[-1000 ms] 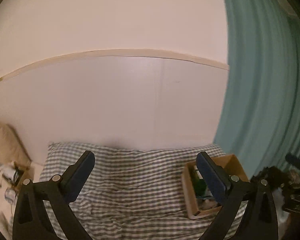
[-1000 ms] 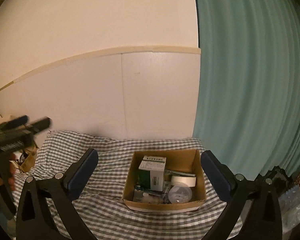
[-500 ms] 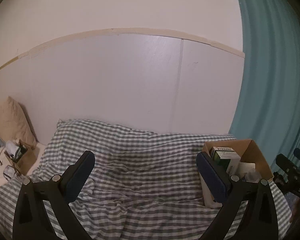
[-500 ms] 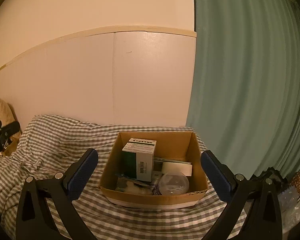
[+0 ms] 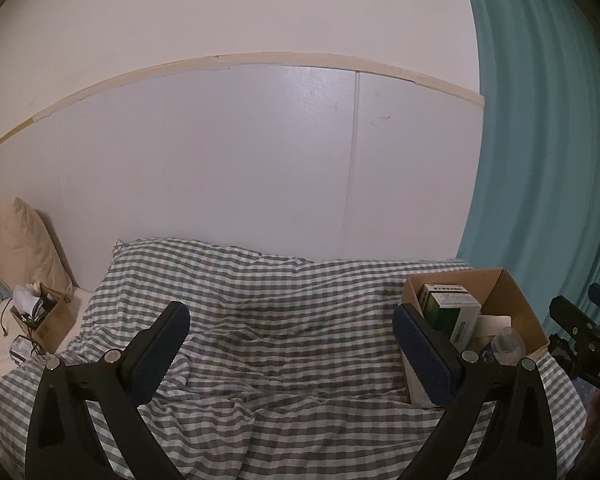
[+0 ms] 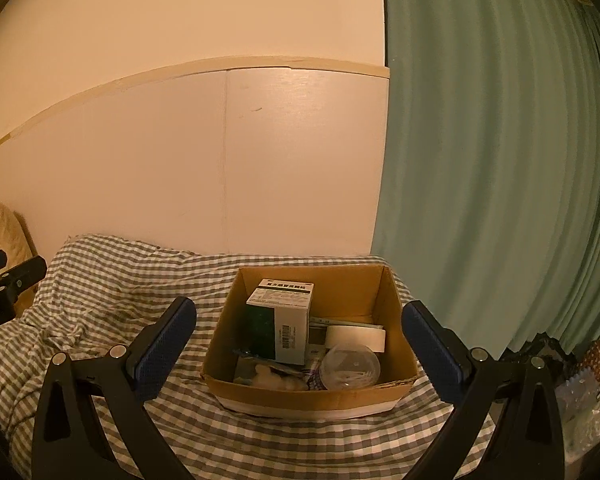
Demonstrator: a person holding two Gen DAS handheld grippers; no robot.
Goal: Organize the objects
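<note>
On the bed, a cardboard box (image 6: pixel 312 394) sits on the gingham cover (image 6: pixel 112 280) close to the teal curtain (image 6: pixel 500 180). Seen from the right wrist, the right claw (image 6: pixel 298 346) hangs above and in front of it with its blue pads spread wide and nothing between them, the box framed in the gap. Inside stand a green-and-white carton (image 6: pixel 282 320) upright at the left, a white roll (image 6: pixel 356 338) behind a clear domed lid (image 6: pixel 350 368), and a jumble of small packets along the bottom that is too dim to make out. From the left wrist, the left claw (image 5: pixel 290 346) is likewise spread and empty over the rumpled cover, and its right finger hides the box's near left corner; only the carton's top and a bottle cap show there. At that view's left edge a smaller box of oddments (image 5: pixel 44 320) and a beige pillow (image 5: pixel 20 248) are partly cut off.
</note>
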